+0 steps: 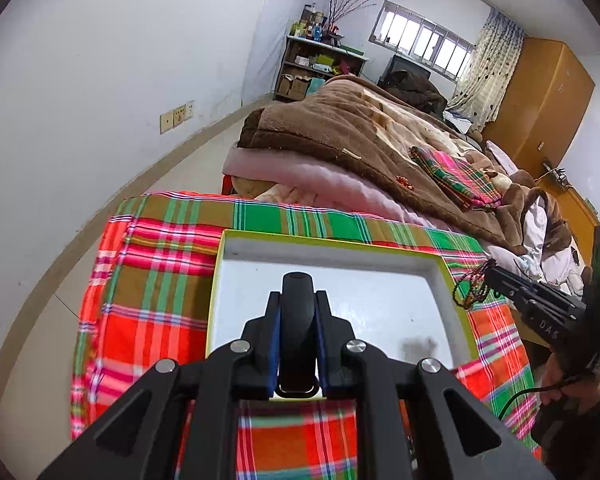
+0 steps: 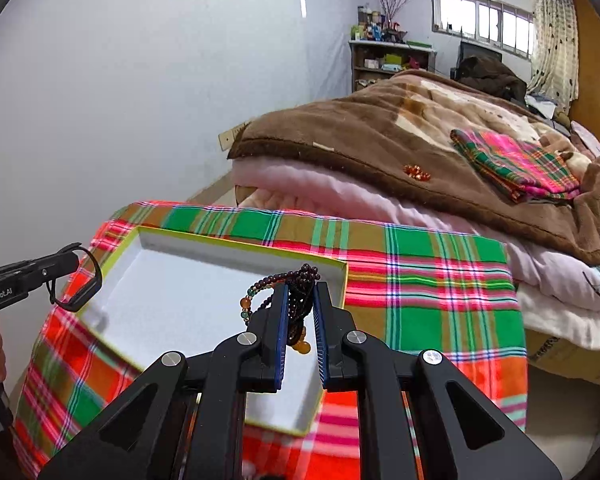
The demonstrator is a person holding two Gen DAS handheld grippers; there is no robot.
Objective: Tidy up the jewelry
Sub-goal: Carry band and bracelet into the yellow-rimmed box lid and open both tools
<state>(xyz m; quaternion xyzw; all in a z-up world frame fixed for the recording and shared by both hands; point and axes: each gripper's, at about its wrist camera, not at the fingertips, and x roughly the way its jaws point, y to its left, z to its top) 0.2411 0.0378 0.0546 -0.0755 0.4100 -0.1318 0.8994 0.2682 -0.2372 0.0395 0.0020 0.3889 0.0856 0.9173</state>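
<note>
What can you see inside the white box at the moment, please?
The white box shows a bare white floor with one dark smudge; both grippers hide the near part.

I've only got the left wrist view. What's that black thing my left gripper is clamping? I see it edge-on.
Observer: From the right wrist view it is a black wristband, a full loop hanging from the left gripper near the box corner.
Operator: What's the right one carrying?
Observer: The right gripper is shut on beaded strands: dark red beads, with orange and green ones dangling between its fingers.
</note>
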